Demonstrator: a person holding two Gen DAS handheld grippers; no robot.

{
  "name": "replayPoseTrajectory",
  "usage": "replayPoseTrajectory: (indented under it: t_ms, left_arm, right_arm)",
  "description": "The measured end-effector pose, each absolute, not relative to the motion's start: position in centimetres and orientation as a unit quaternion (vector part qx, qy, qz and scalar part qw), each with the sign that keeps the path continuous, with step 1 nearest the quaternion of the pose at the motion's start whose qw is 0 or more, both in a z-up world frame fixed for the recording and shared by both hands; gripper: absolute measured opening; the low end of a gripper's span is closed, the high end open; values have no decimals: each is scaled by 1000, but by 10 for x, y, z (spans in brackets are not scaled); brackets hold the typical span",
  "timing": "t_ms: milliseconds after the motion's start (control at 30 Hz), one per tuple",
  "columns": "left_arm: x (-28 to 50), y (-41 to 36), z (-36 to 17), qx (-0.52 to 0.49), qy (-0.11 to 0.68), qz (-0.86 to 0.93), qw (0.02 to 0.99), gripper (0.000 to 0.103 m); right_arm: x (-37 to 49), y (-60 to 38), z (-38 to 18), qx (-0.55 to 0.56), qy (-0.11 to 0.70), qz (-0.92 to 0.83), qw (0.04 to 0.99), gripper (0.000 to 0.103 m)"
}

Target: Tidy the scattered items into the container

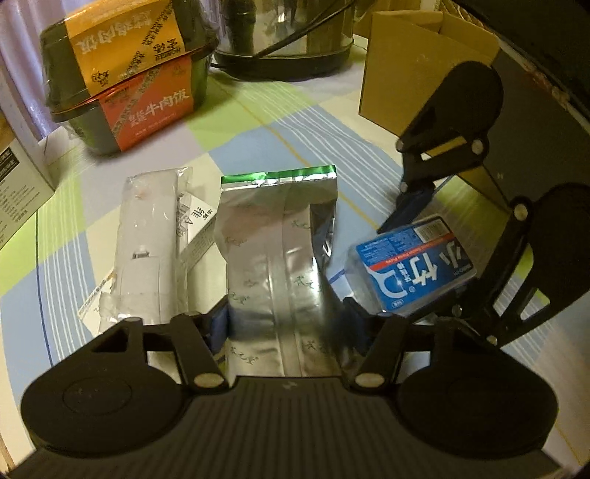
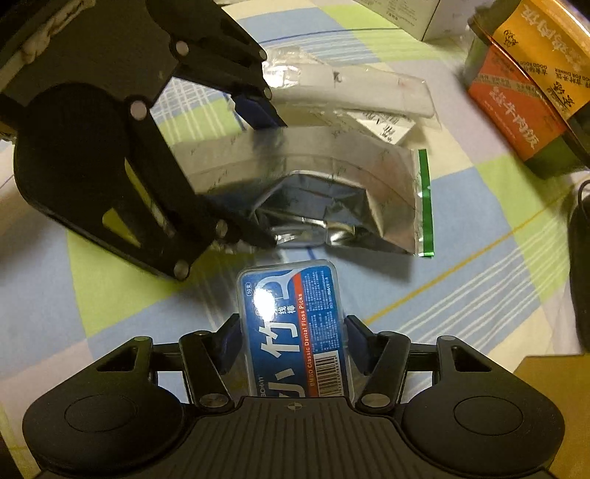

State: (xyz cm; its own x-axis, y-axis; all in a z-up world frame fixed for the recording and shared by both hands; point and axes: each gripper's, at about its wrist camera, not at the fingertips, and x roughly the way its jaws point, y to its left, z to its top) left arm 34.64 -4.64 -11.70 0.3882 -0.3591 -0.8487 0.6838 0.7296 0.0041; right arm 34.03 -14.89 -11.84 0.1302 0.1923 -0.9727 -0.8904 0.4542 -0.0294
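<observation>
two grippers work over one cloth-covered surface (image 1: 280, 121), a plaid of pale blue, lime green and white with thin yellow and blue lines; the light is dim and warm; at the far edge stand one shiny metal pot (image 1: 284, 33) with a black base and one open brown cardboard box (image 1: 413, 73), the only container-like carton in view; one white printed carton (image 1: 18, 184) sits at the left edge; counted on the cloth: one silver foil pouch (image 1: 276, 265) with a green top seal, one clear-wrapped white packet (image 1: 151, 250) just beside it, one blue box of dental floss picks (image 2: 295, 331), and two stacked meal tubs (image 1: 125, 73) (orange sleeve below, yellow above); the left gripper (image 1: 291, 328) has its blue pads on either side of the foil pouch, pinching its lower end; the right gripper (image 2: 293, 339) clamps the floss box between its pads, the box near the pouch's right side and apart from the cardboard box.
</observation>
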Motion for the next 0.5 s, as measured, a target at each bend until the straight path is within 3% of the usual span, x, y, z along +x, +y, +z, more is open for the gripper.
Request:
replayPoseTrajectory:
  t_ms: [100, 500]
  left_arm:
    - [334, -44, -113, 191, 455, -315, 811, 49]
    - [210, -34, -104, 233, 484, -338, 773, 48]
  right_arm:
    - [329, -149, -114, -343, 523, 391, 675, 61]
    - [216, -152, -81, -292, 529, 352, 715, 61]
